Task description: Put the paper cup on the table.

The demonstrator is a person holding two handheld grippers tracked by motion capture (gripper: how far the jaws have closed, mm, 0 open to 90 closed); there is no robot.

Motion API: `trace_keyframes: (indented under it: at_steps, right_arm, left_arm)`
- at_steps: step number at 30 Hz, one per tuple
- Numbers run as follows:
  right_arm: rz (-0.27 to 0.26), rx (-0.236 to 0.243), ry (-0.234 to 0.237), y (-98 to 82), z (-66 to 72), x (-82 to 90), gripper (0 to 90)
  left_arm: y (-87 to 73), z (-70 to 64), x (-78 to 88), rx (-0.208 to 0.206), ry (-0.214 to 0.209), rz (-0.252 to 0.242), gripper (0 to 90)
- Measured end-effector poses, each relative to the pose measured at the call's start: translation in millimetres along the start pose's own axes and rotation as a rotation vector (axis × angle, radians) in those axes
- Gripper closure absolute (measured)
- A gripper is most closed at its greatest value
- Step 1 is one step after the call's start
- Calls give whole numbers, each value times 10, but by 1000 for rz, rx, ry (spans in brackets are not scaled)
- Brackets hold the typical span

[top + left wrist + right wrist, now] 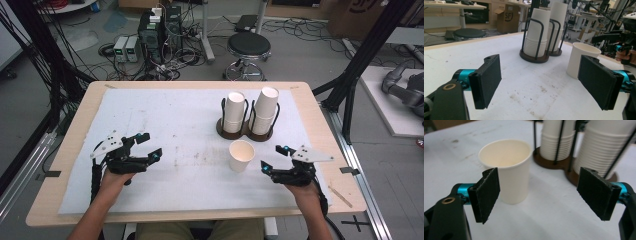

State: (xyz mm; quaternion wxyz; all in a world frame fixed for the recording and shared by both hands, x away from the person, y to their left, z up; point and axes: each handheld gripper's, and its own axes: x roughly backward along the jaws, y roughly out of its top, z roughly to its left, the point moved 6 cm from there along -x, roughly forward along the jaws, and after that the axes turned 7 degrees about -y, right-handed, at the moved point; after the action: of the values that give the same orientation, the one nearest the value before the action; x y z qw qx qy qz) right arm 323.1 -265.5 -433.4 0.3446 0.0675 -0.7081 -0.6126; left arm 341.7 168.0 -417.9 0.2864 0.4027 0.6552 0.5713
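Note:
A single white paper cup [241, 155] stands upright on the white cloth, just in front of two stacks of paper cups [233, 112] [265, 110] held in dark wire racks. My right gripper [271, 157] is open a little to the right of the single cup, apart from it. In the right gripper view the cup [509, 170] stands beyond the left pad, with nothing between the jaws of the right gripper [541, 195]. My left gripper [152, 145] rests open at the left of the cloth. Between its wide jaws [541, 85] there is only bare cloth, with the cup [582, 58] farther off.
The white cloth [175, 120] covers most of a wooden table [75, 125]. Beyond the far edge are a black stool [248, 47], computer boxes [150, 32] and cables on the floor. Black frame posts [367, 50] stand at both sides.

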Motion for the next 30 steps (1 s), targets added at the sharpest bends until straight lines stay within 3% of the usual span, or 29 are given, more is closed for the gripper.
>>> trace_keyframes:
  at_steps: [8,30]
  right_arm:
    - [-22,-21,-88,22,-168,173,195]
    - [-23,-20,-80,83,-74,184,195]
  left_arm:
    - [42,-42,25,-19,-4,-24,166]
    - [32,-31,121,-20,14,-15,169]
